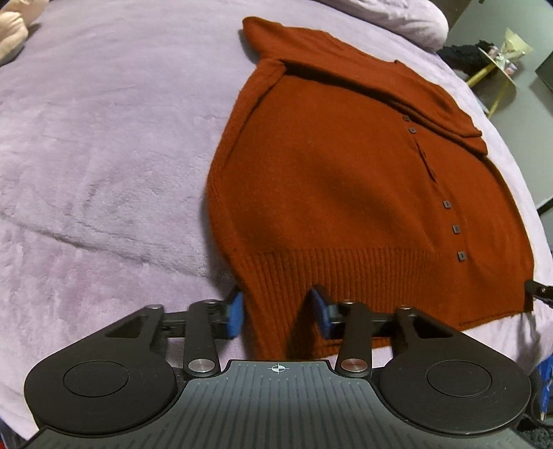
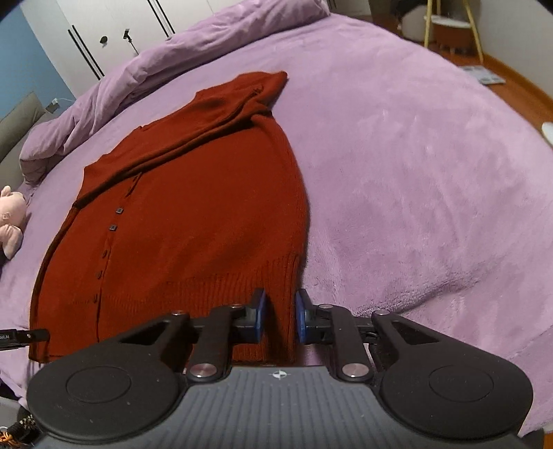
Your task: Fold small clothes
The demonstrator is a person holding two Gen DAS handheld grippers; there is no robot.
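Observation:
A rust-red knit cardigan [image 1: 345, 179] with dark square buttons lies flat on the purple blanket, sleeves folded across its top. It also shows in the right wrist view [image 2: 193, 207]. My left gripper [image 1: 276, 314] is open, its blue pads on either side of the left corner of the ribbed hem. My right gripper [image 2: 280, 316] is open with a narrower gap, its blue pads on either side of the right corner of the hem. The tip of the other gripper [image 2: 27, 335] shows at the hem's far corner.
The purple blanket [image 1: 103, 155] covers the bed. A bunched duvet [image 2: 172, 58] lies at the head. A pink plush toy [image 2: 12, 217] sits at the left. A yellow-legged stool [image 2: 449, 27] and wooden floor lie beyond the bed's edge.

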